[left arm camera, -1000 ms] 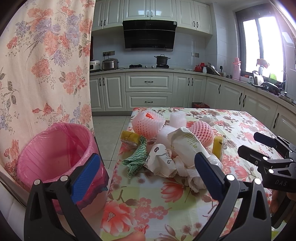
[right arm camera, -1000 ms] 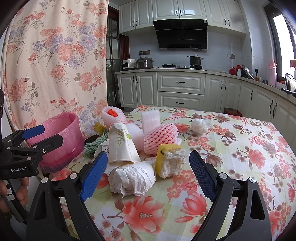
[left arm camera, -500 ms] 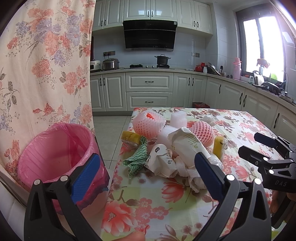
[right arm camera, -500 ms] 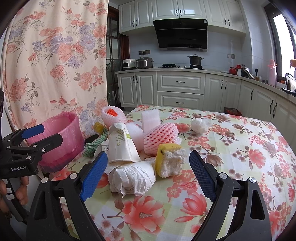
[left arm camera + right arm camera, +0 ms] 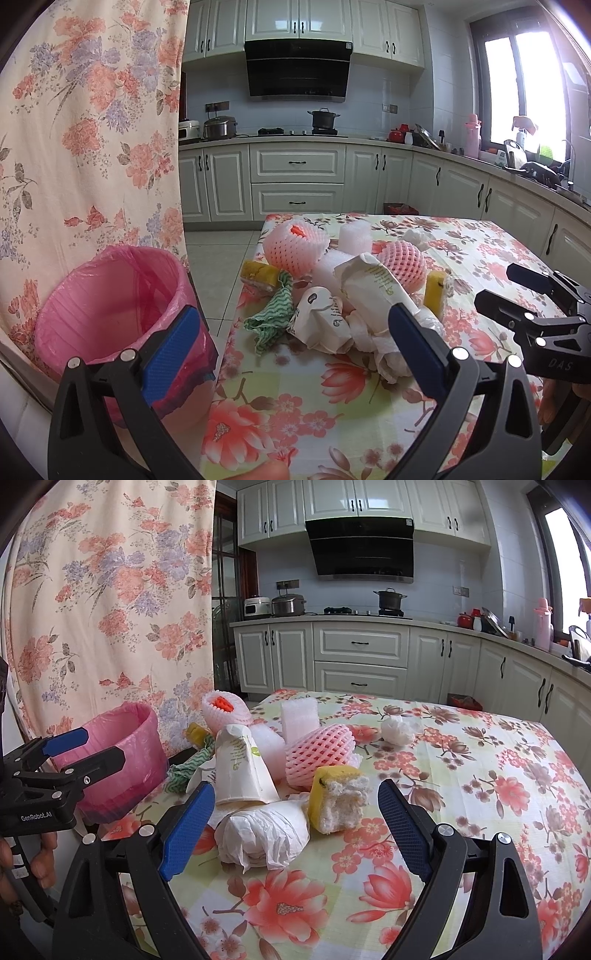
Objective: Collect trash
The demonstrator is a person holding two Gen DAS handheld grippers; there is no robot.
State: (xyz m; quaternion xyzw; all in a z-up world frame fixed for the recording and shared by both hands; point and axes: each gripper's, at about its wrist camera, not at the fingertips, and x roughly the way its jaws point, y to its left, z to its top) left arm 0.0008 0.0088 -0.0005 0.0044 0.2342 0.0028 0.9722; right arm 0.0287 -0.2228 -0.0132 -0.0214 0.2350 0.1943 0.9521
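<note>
1. We judge the main risk to be the pile itself. The trash lies heaped and touching, so closing on one piece could drag or topple its neighbours. The paper cup (image 5: 245,768) leans on the pink foam net (image 5: 320,755), and a nudge could roll either one off the table (image 5: 480,775).

2. The crumpled white paper wad (image 5: 262,834) is soft and loose — a shallow pinch may catch only a fold, and it could slip out on the way to the bin.

3. The pink-lined bin (image 5: 110,302) stands off the table edge, so anything let go short of its rim would land on the floor.

4. With both tools working the same heap, they could knock each other; in the left view the right gripper (image 5: 517,291) sits just right of the pile.

5. The right gripper (image 5: 295,812) is spread wide and empty. The paper wad lies just ahead between its fingers, towards the left one, and the yellow sponge (image 5: 338,797) is just beyond, nearer the right finger.

6. The left gripper (image 5: 291,339) is also spread wide, carrying nothing. The green striped cloth (image 5: 271,321) and a crushed white cup (image 5: 323,321) lie ahead between its fingers, while the bin sits just beyond its left finger.
</note>
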